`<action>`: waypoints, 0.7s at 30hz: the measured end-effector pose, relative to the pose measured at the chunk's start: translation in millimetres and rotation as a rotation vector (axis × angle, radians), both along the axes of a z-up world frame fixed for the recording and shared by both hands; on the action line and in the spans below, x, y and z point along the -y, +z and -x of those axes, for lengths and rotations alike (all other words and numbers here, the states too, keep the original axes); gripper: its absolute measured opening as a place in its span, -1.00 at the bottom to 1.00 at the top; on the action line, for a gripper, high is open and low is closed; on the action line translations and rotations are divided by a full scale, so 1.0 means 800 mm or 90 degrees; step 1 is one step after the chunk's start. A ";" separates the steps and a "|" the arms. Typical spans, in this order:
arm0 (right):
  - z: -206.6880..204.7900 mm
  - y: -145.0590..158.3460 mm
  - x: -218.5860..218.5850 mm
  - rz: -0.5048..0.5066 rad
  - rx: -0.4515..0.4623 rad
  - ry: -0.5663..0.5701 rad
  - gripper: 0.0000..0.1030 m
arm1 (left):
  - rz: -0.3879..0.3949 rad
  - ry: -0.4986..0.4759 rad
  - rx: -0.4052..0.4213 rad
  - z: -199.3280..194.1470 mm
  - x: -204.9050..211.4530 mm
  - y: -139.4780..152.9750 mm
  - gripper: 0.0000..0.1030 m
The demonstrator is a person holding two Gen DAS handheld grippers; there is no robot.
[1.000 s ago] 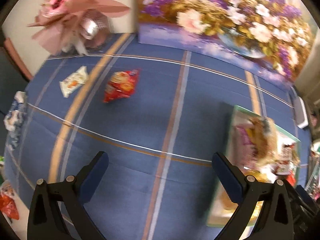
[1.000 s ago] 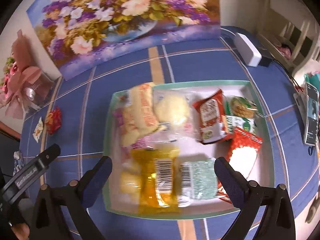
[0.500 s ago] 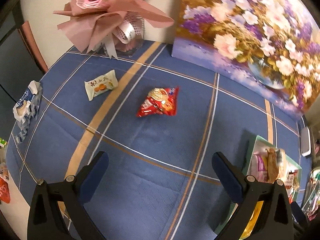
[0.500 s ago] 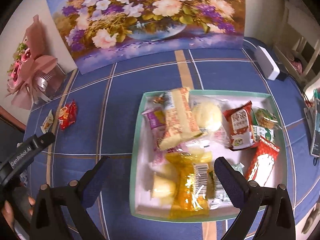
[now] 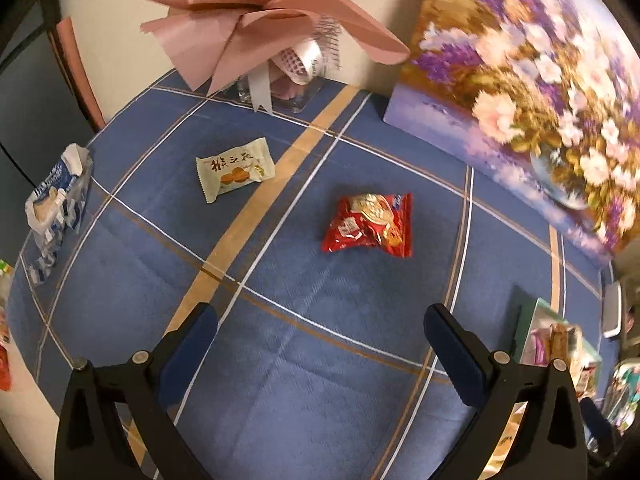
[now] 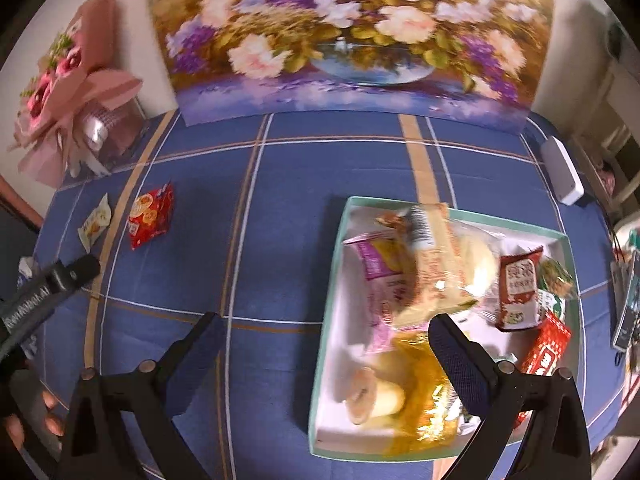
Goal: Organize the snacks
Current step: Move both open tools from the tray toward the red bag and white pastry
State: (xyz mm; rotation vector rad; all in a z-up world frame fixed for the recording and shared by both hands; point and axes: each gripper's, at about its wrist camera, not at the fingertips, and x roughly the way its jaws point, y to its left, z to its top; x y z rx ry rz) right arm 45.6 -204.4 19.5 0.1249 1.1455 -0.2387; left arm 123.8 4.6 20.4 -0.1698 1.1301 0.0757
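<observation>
A red snack packet (image 5: 370,224) lies on the blue checked tablecloth, ahead of my open, empty left gripper (image 5: 320,340). A white snack packet (image 5: 234,170) lies further left. Both packets show in the right wrist view, red (image 6: 150,216) and white (image 6: 95,224). A mint-rimmed white tray (image 6: 326,312) holds several snacks and shows at the right edge of the left wrist view (image 5: 528,320). My right gripper (image 6: 326,348) is open and empty over the tray's left rim. The left gripper's body (image 6: 44,300) shows at the left.
A pink bouquet (image 5: 260,12) and a flower painting (image 5: 540,80) stand at the back. A blue-white packet (image 5: 56,208) lies at the table's left edge. A white box (image 6: 562,176) sits at the right.
My left gripper has moved left and toward the red and white packets, which now look nearer. My right gripper has shifted left, so the tray sits further right in its view.
</observation>
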 end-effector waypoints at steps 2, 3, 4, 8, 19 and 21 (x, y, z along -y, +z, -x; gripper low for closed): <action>-0.006 -0.003 -0.010 0.004 -0.004 0.007 1.00 | 0.000 0.003 0.003 -0.004 -0.006 0.000 0.99; -0.008 -0.004 -0.014 0.004 -0.006 0.009 1.00 | -0.002 0.003 0.003 -0.006 -0.009 0.000 0.99; -0.011 -0.005 -0.018 0.003 -0.007 0.012 1.00 | -0.006 0.003 0.002 -0.008 -0.013 -0.001 0.99; -0.025 -0.008 -0.036 0.005 -0.010 0.023 1.00 | -0.017 0.007 0.000 -0.017 -0.029 -0.006 0.99; -0.064 -0.019 -0.077 -0.038 -0.003 0.042 1.00 | 0.070 0.060 0.009 -0.034 -0.080 -0.027 0.99; -0.070 -0.022 -0.082 -0.042 -0.004 0.046 1.00 | 0.068 0.041 0.025 -0.040 -0.086 -0.026 0.99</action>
